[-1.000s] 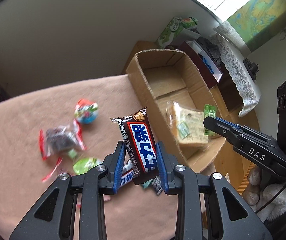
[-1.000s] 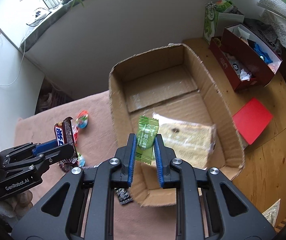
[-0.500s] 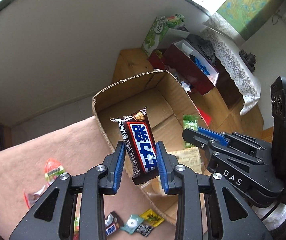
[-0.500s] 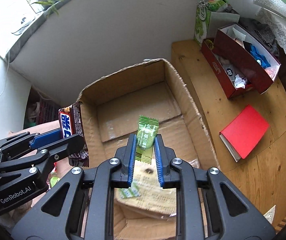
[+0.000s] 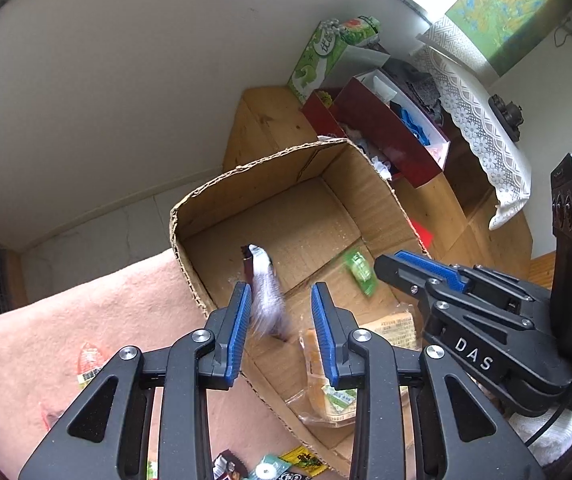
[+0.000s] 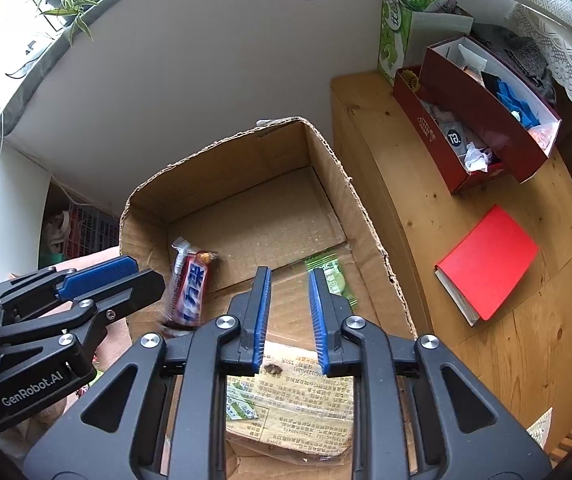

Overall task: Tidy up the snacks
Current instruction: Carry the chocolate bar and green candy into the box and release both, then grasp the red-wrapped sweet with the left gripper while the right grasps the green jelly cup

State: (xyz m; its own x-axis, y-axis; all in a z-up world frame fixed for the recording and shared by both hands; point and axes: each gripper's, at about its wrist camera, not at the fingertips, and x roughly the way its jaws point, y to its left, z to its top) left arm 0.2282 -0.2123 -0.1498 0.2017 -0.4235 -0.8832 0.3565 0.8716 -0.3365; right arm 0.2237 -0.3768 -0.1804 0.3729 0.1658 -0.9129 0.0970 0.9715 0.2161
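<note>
Around our work we see a cardboard box (image 6: 328, 184) with its top open, resting partly on a pink cloth (image 5: 85, 320) and partly on the wooden bench (image 6: 486, 360). On the bench beyond it stand a dark red box (image 6: 482, 112) full of odds and ends, a green carton (image 6: 394, 28) against the wall, and one red book (image 6: 490, 264) lying flat. A few loose snack wrappers (image 5: 286, 466) lie on the cloth just outside the box's near wall, which stands between them and the inside.

We count three snacks inside the box: one chocolate bar (image 6: 189, 284), one green candy (image 6: 332, 276) and one wrapped cake slice (image 6: 298, 400).

Our left tongs (image 5: 281, 322) are spread apart and grasp nothing; the chocolate bar (image 5: 263, 292), blurred, sits between and just beyond their tips, close to the left finger, over the box floor. Our right tongs (image 6: 290, 316) are likewise released and bare; the green candy lies just past the right finger, blurred, and the cake slice lies below them. Both tongs hang above the box, side by side.
</note>
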